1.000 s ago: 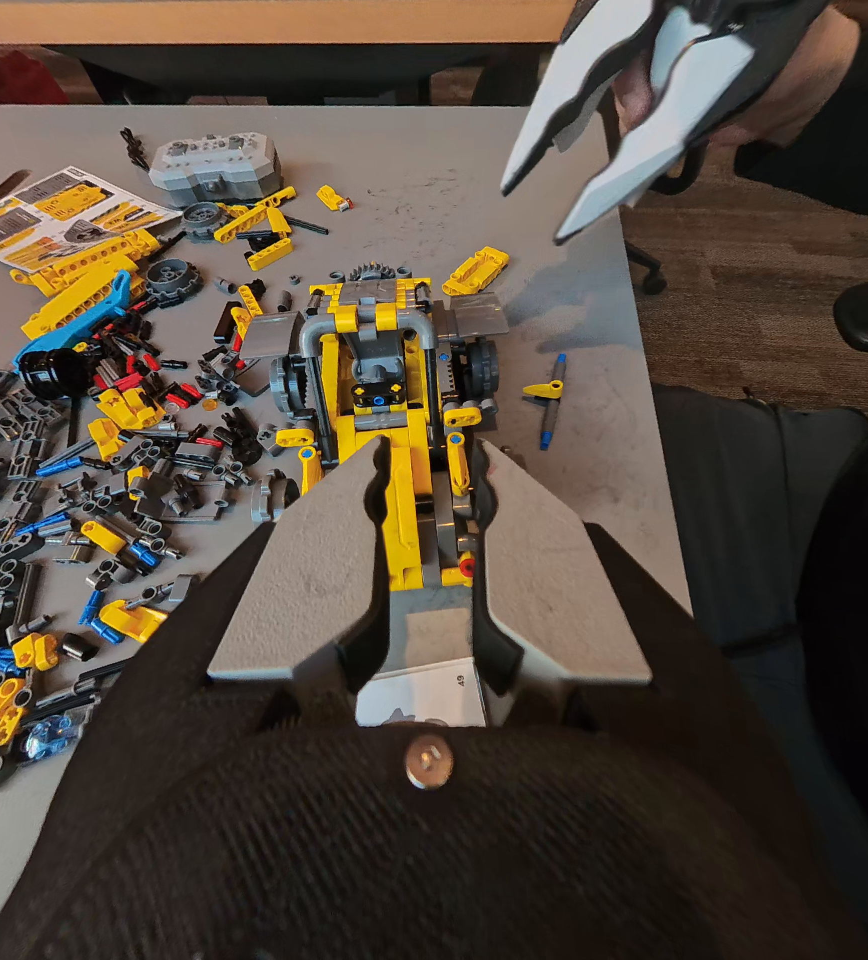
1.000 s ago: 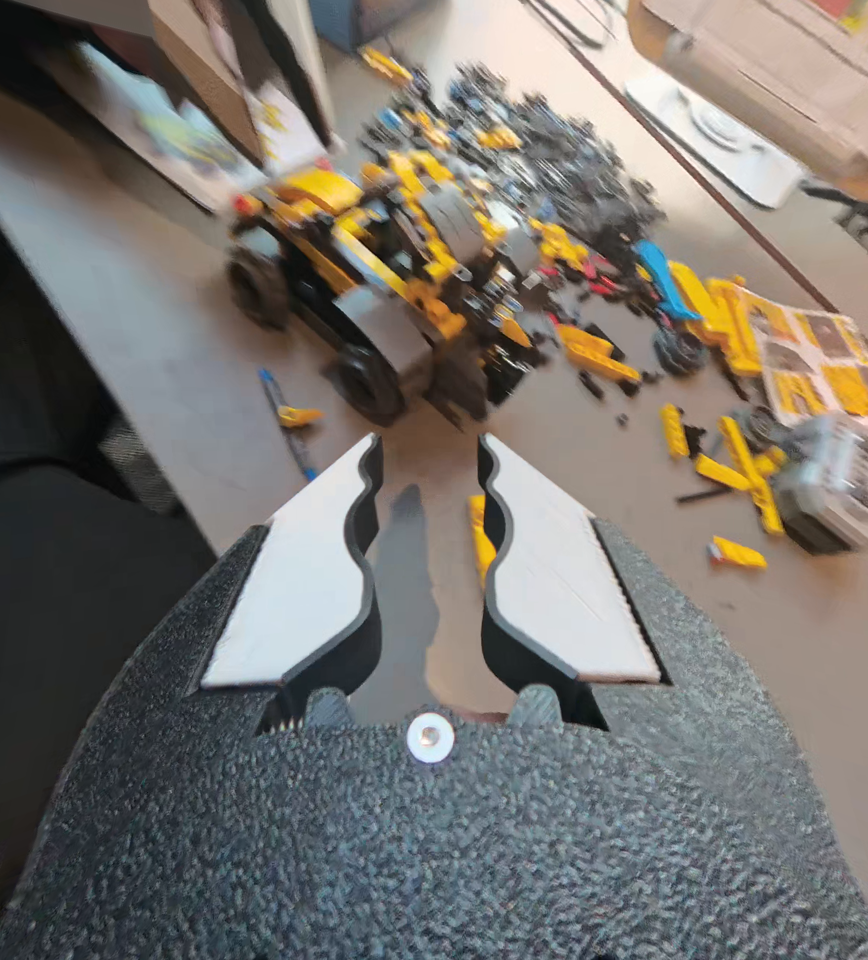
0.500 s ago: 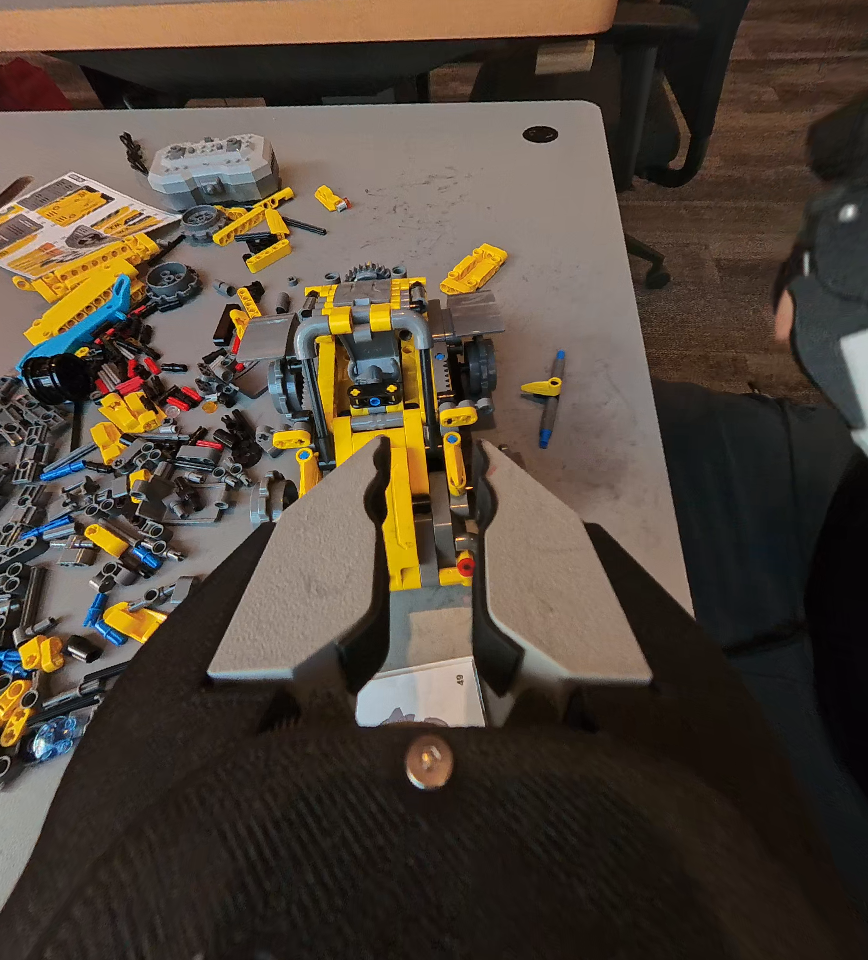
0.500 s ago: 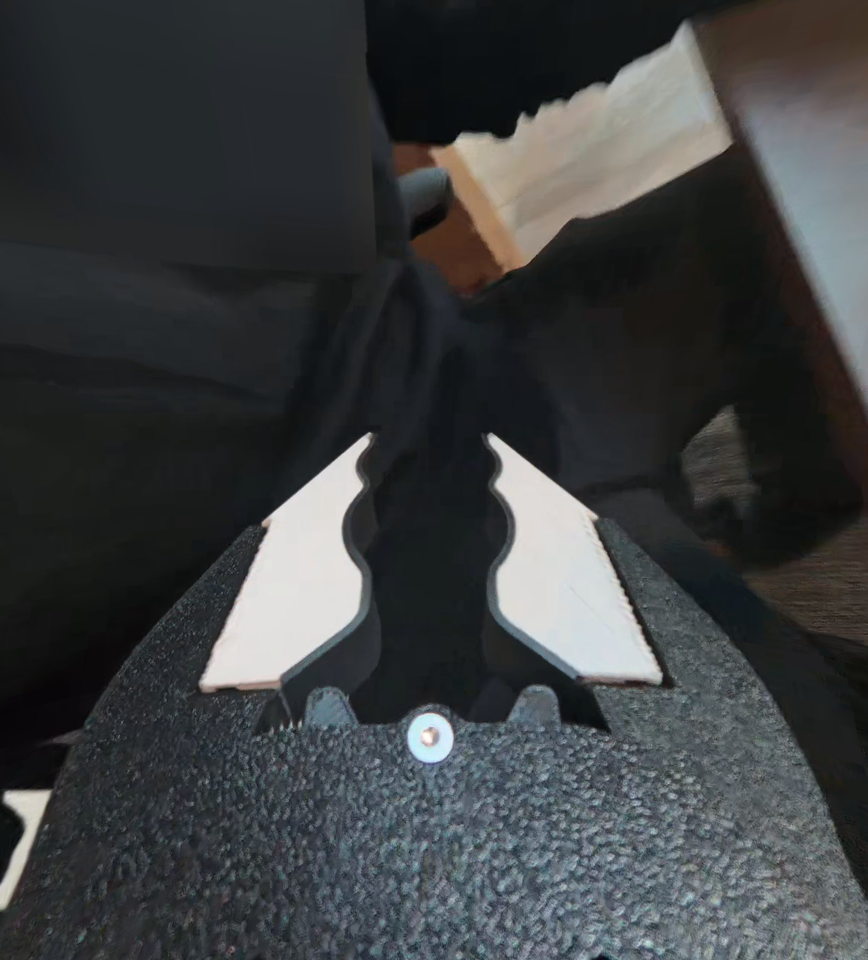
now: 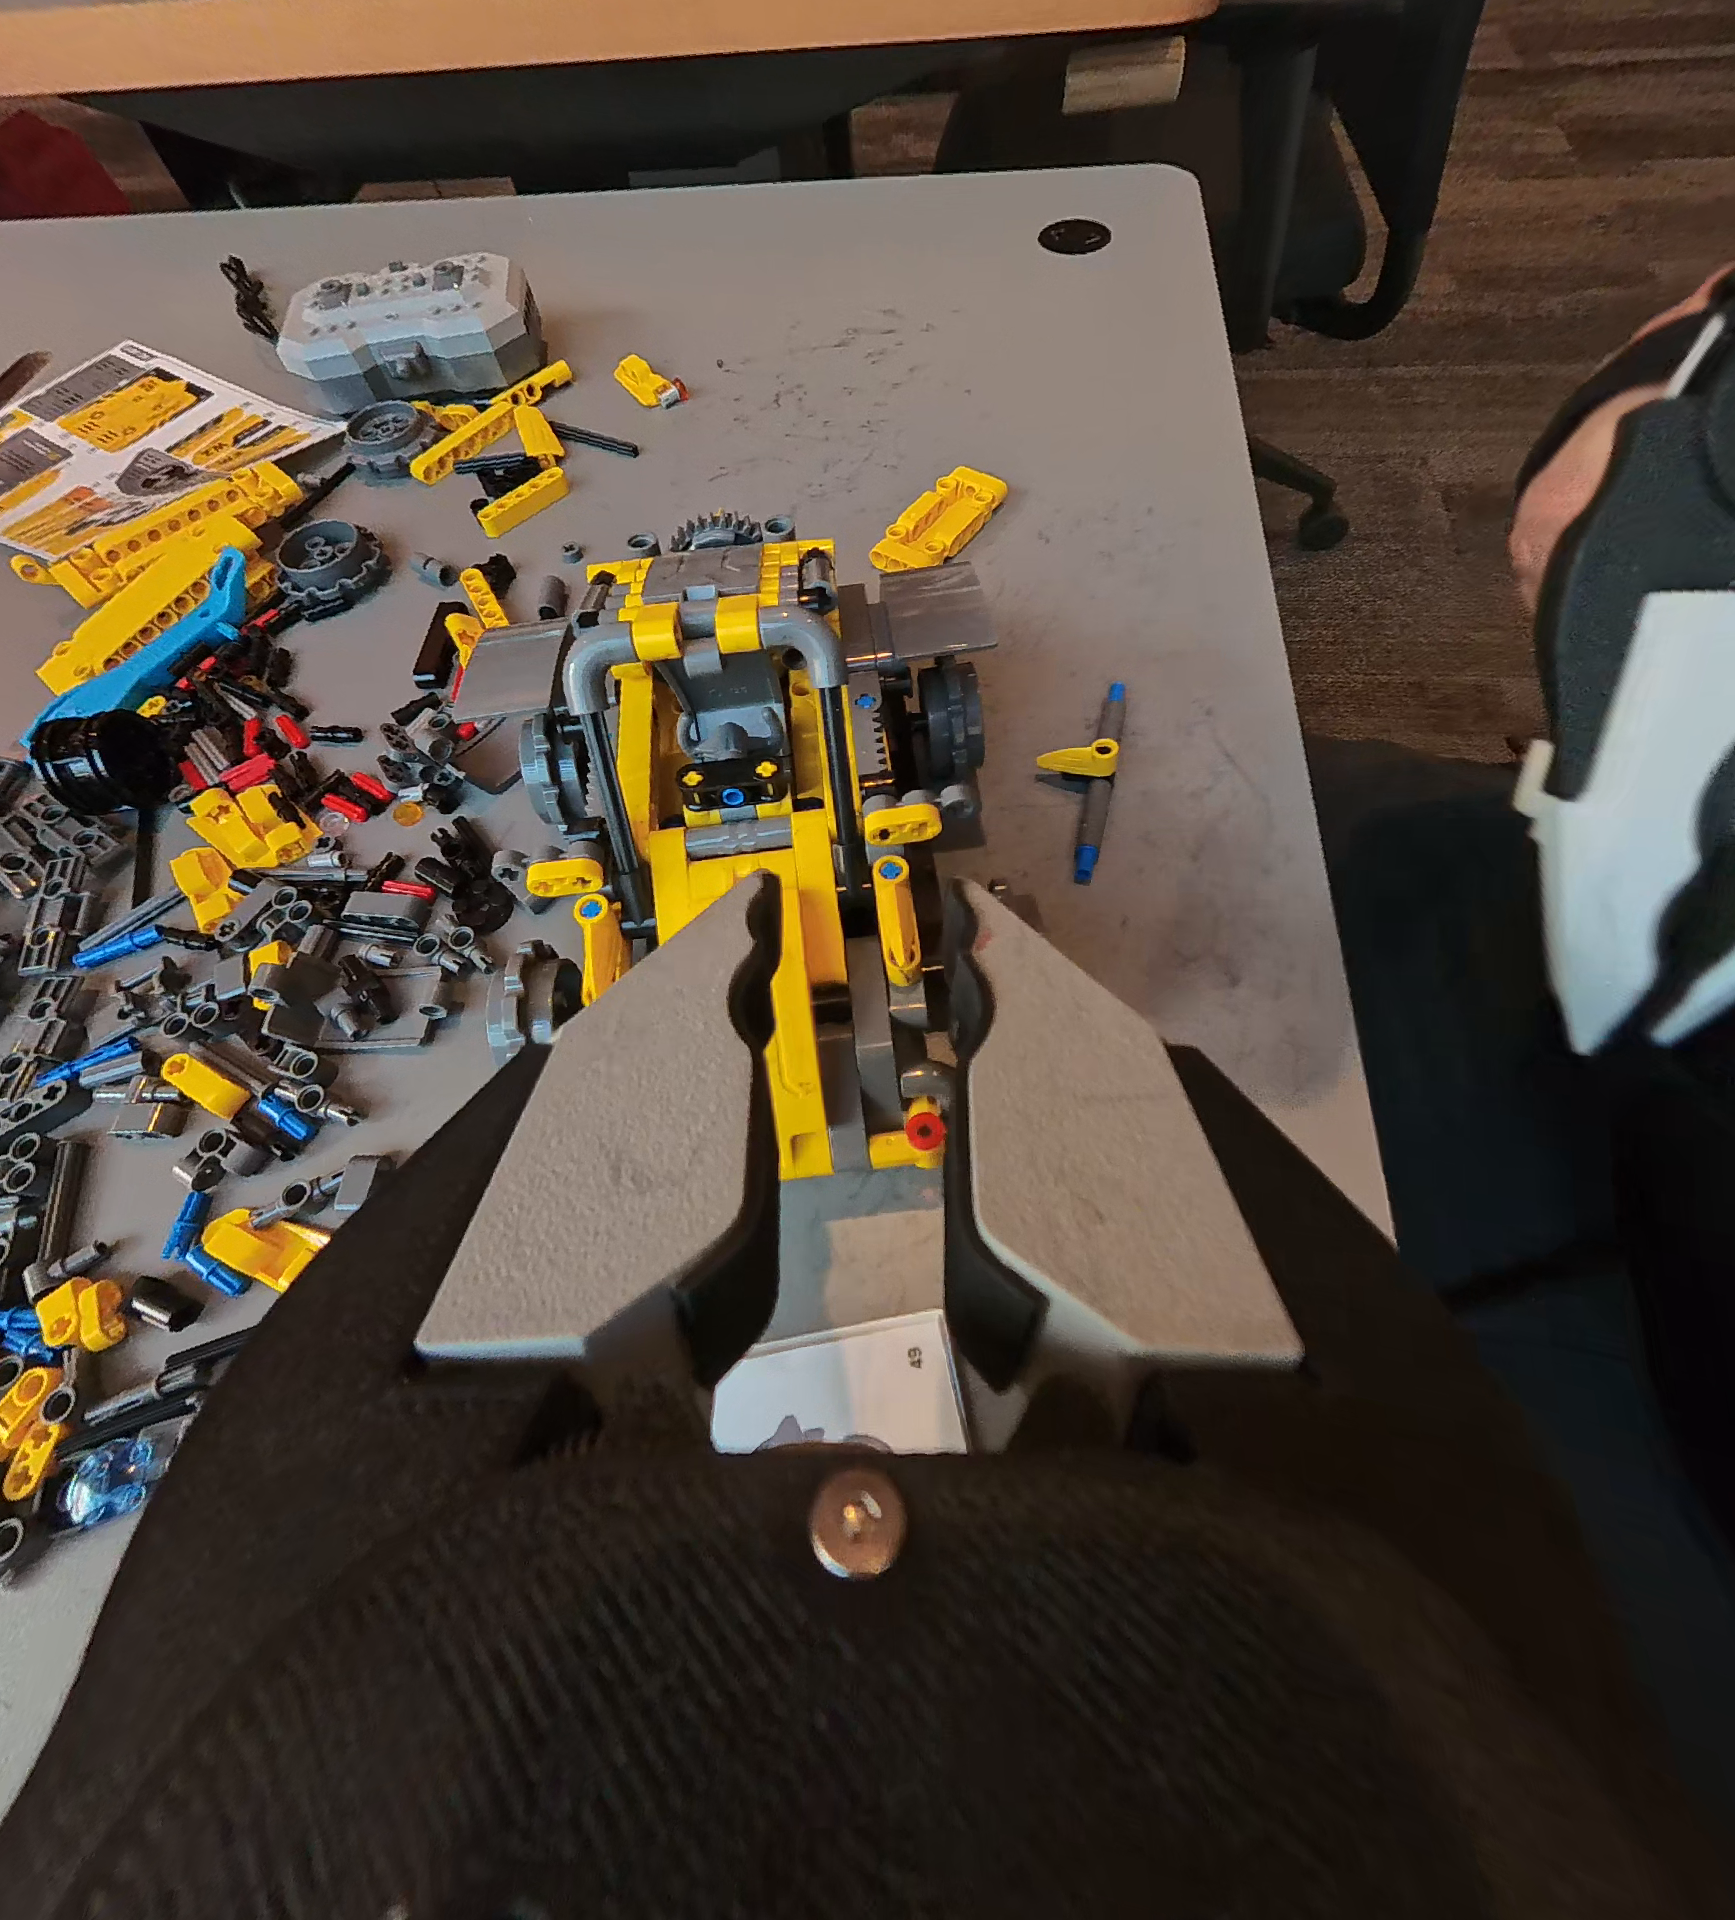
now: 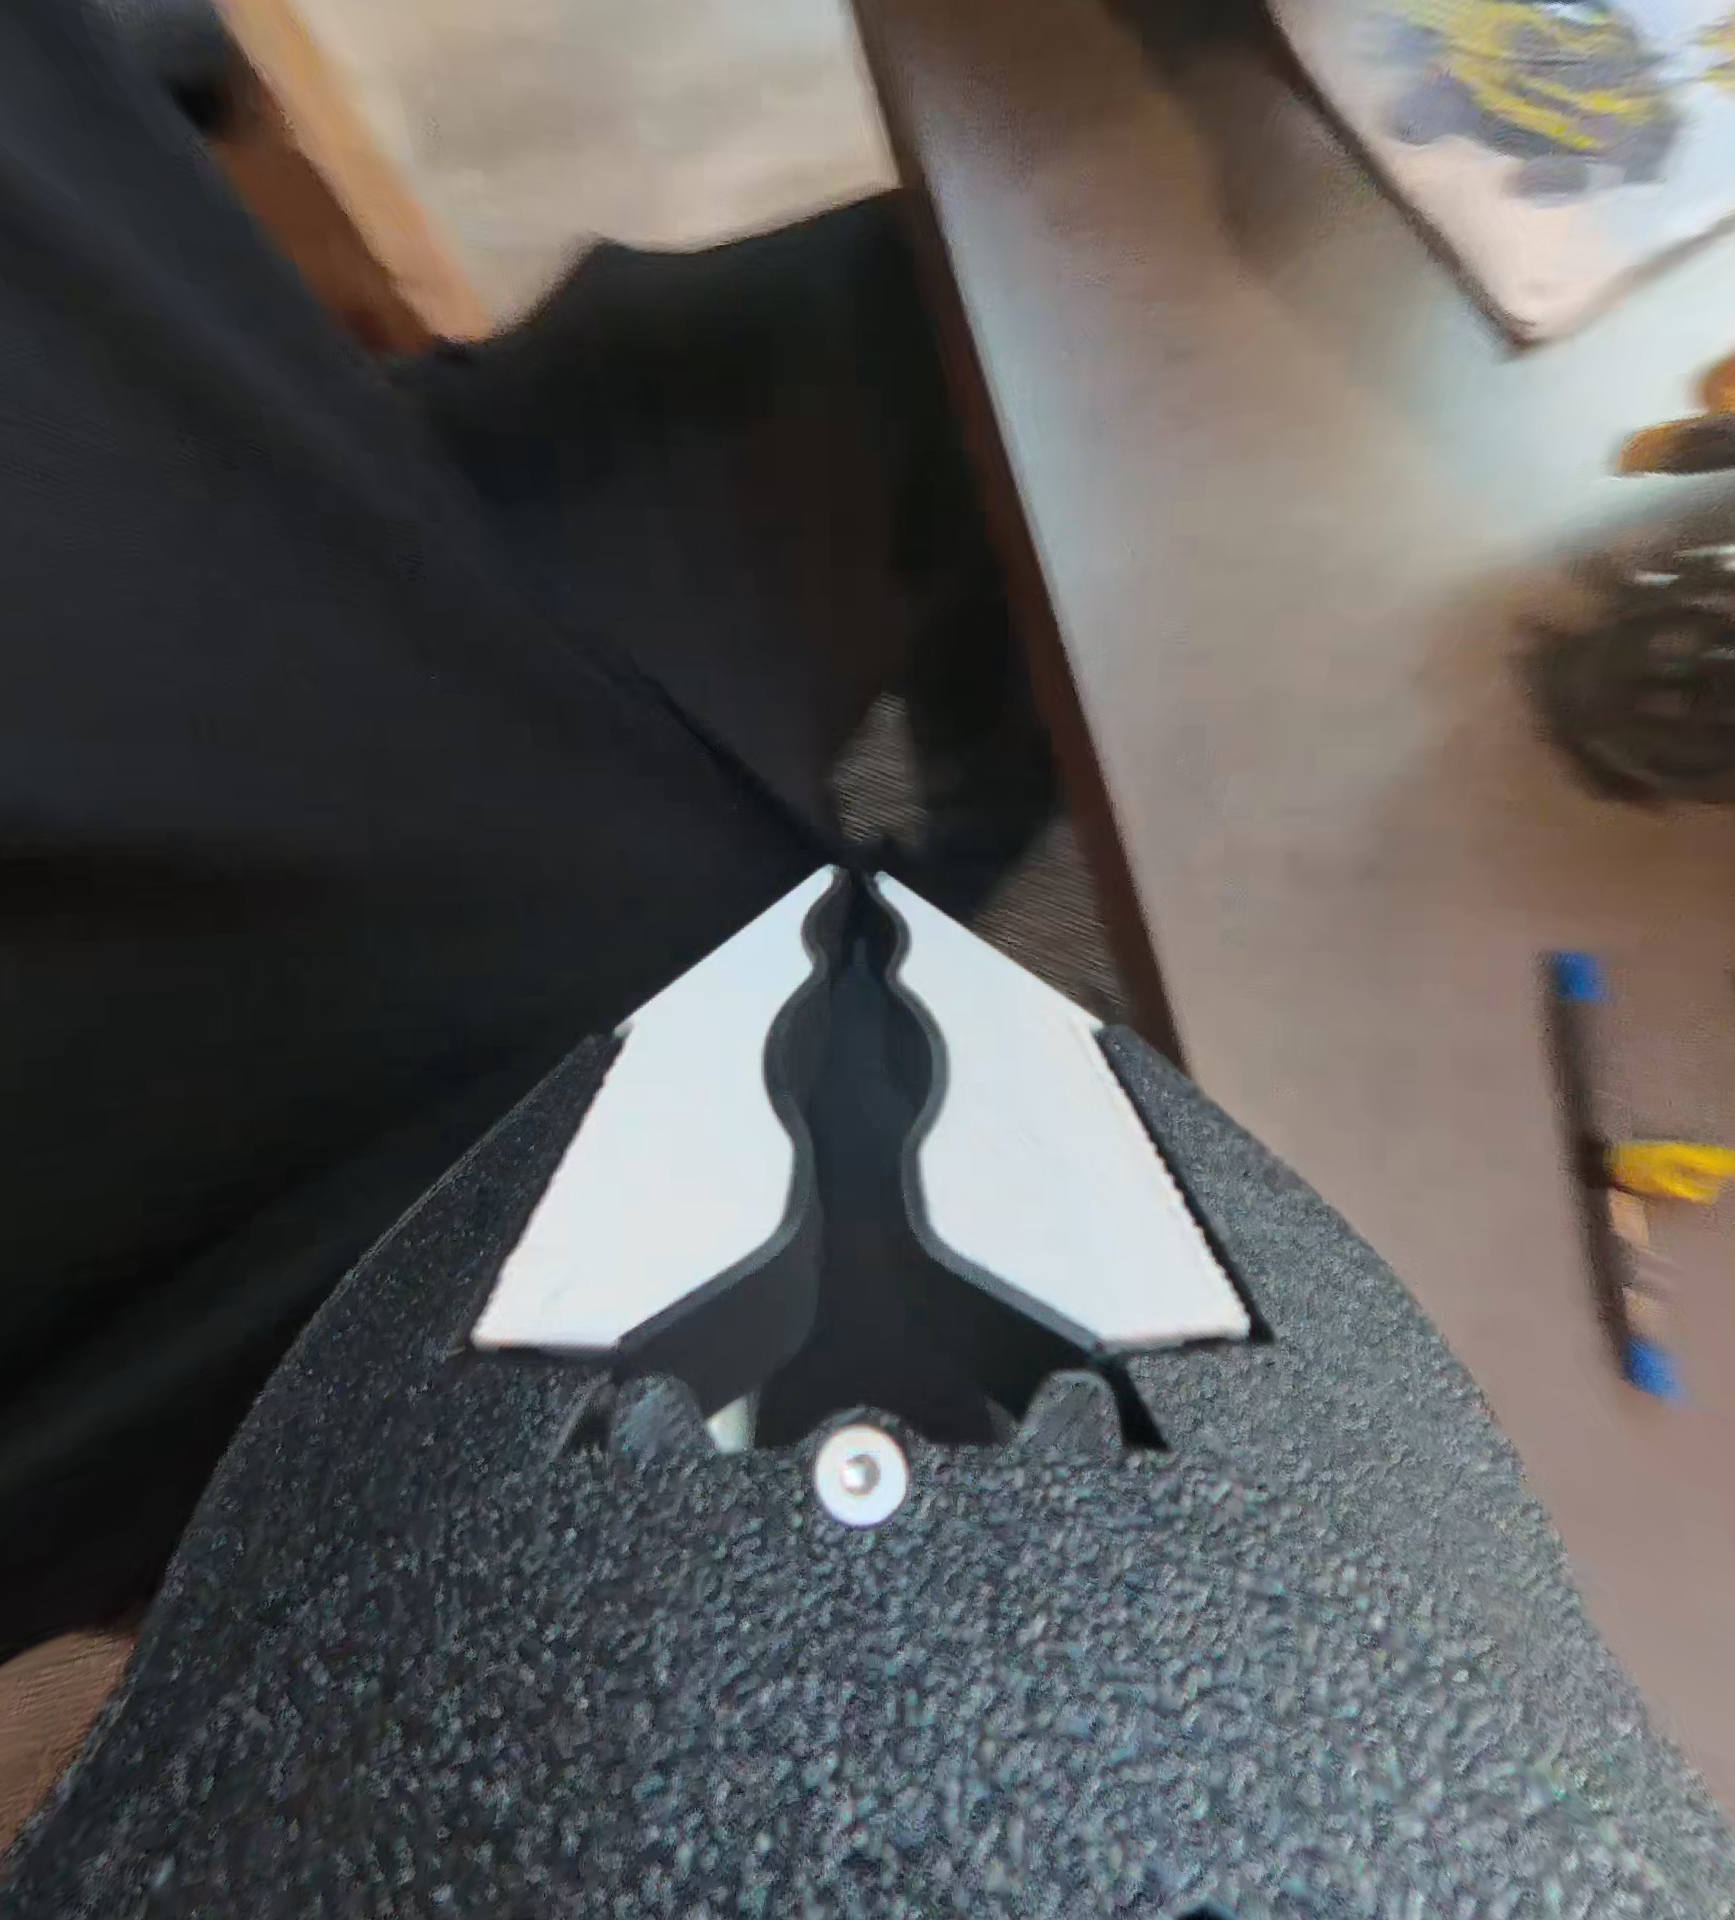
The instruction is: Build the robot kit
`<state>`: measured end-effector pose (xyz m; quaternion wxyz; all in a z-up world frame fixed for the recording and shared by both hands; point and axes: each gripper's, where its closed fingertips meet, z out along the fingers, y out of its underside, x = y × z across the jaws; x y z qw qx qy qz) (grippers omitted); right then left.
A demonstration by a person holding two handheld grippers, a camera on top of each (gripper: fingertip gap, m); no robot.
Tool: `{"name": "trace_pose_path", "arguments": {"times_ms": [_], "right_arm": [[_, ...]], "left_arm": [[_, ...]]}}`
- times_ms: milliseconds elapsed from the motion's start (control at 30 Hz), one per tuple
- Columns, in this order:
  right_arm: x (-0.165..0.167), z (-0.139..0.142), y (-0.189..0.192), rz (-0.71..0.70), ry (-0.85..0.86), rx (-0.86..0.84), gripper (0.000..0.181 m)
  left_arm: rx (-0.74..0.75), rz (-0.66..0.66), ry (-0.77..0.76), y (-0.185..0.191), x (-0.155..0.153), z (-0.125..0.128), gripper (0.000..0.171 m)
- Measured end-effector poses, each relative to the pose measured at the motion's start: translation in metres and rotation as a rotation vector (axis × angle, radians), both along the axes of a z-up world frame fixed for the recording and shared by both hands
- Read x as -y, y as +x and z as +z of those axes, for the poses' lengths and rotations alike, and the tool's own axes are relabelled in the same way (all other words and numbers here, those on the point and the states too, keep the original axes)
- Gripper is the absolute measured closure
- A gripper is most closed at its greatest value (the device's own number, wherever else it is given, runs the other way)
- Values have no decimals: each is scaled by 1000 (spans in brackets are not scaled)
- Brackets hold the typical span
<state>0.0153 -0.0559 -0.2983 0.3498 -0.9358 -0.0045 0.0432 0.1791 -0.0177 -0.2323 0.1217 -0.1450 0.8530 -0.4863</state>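
Where left gripper point(image 5: 858, 914) straddles blocky yellow model point(image 5: 738, 748), right gripper point(image 6: 855, 878) pinched.

yellow and grey brick vehicle point(image 5: 738, 790) sitting on a grey table point(image 5: 946, 343), blue-tipped grey axle point(image 5: 1097, 790), black, yellow, blue loose pieces point(image 5: 219, 935) showing everywhere

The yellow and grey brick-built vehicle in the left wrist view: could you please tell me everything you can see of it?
The yellow and grey brick-built vehicle stands upright on the grey table, its long yellow body running away from the camera. It looks like plastic, part-built: a grey curved bar arches over a grey seat, grey gear-like wheels sit at both sides, flat grey panels jut out, and a red pin marks the near end. The left gripper has its open fingers on either side of the near end; contact cannot be judged. Loose pieces crowd its left side.
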Motion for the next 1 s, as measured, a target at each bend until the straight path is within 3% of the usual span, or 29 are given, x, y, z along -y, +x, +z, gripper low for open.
{"name": "trace_pose_path", "arguments": {"times_ms": [67, 133, 167, 233, 300, 333, 433, 633, 733, 900, 1000], "right_arm": [[2, -13, 9, -16, -80, 89, 181], [3, -6, 9, -15, -53, -11, 181], [7, 13, 39, -152, 13, 56, 181], [24, 81, 85, -326, 260, 155, 181], [27, 141, 82, -278, 488, 106, 181], [29, 146, 82, -250, 469, 134, 181], [32, 124, 96, -238, 297, 302, 181], [-8, 81, 31, 30, 300, -30, 152], [-16, 56, 24, 70, 231, -33, 148], [-16, 61, 49, 49, 257, 74, 153], [-3, 74, 87, -58, 290, 157, 153]], "left_arm": [[6, -4, 12, -1, 1, -2, 144], [13, -7, 27, -2, 2, -4, 145], [16, -7, 33, -2, 2, -5, 145], [20, -12, 38, -3, 2, -6, 144], [14, -17, 37, -4, 4, -6, 145], [8, -22, 38, -5, 4, -7, 144], [14, -33, 52, -8, 6, -9, 145], [29, -31, 64, -8, 5, -10, 145], [28, -29, 54, -7, 5, -8, 145], [31, -19, 54, -5, 3, -8, 144], [35, -11, 41, -3, 2, -4, 144]]}}
